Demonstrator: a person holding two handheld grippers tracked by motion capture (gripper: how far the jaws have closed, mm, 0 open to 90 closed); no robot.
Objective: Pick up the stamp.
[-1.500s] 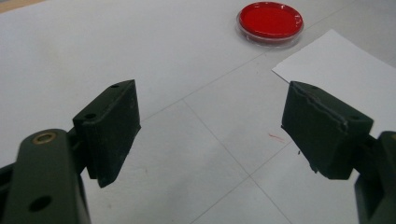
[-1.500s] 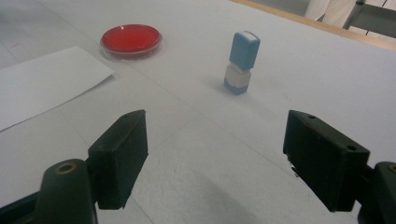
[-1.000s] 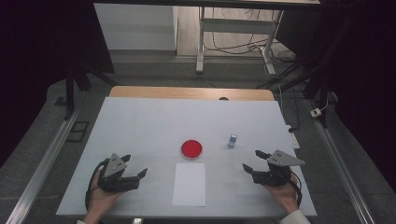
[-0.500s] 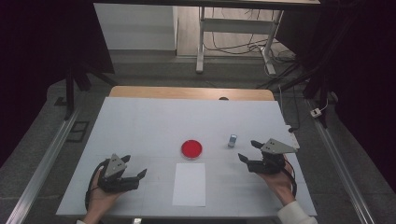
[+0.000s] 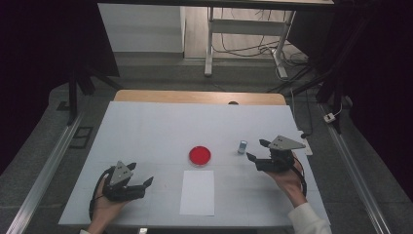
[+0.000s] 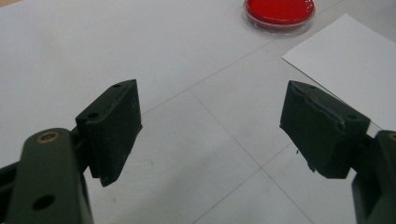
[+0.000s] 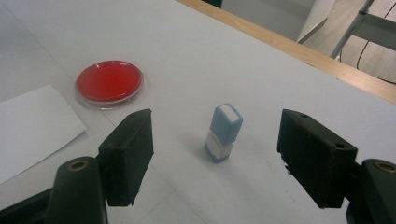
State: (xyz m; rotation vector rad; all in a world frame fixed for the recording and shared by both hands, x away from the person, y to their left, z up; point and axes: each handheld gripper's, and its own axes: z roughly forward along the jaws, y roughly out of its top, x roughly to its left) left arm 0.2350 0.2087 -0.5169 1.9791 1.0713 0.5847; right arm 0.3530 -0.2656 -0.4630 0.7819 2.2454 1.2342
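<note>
Both jaws spread wide over the white tabletop

Right now the left gripper (image 5: 139, 185) sits low at the near left of the tabletop (image 5: 146, 126), held in the person's left hand (image 5: 104, 207), its jaws released and spread wide with nothing between them. Seen from the left gripper view, bare white surface with thin pencil-like grid lines lies between the jaws, and a red dish (image 6: 279, 11) and the corner of a paper sheet (image 6: 355, 70) lie farther ahead.

The right gripper (image 5: 257, 150) is at the right side, held by the right hand (image 5: 287, 178), jaws likewise wide apart and empty. In the right gripper view a small blue-and-white block (image 7: 222, 133) stands upright on the tabletop just ahead of the gap between the jaws, touching neither.

From the high view, the block (image 5: 242, 146) is just beside the right gripper's tips, the dish (image 5: 200, 155) near the middle, and the sheet (image 5: 197, 192) just in front of the dish on the person's side.
</note>
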